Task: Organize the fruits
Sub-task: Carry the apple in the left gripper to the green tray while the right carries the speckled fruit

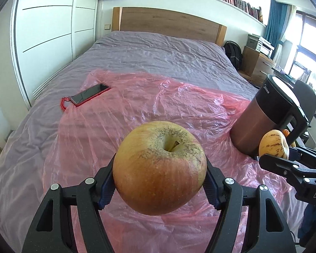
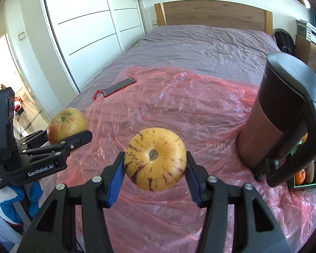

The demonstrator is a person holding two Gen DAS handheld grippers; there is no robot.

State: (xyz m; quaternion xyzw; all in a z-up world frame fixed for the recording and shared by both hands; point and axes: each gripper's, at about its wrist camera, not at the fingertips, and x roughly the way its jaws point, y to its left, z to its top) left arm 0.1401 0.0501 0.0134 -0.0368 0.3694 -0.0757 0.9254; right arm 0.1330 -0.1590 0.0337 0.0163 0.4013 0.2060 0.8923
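Left gripper (image 1: 159, 168): matte black speckled frame, triangular cut-outs in the outer arms, round silver screw heads at four pivots, dark blue ribbed pads (image 1: 105, 191) on the fingers. Right gripper (image 2: 155, 162): same black frame and silver screws, brighter blue ribbed pads (image 2: 115, 181). White lettering "GenRobot.AI" and "Data Acquisition System" on the housing, upright black camera module behind. Blue-and-white glove (image 2: 8, 208) beneath.
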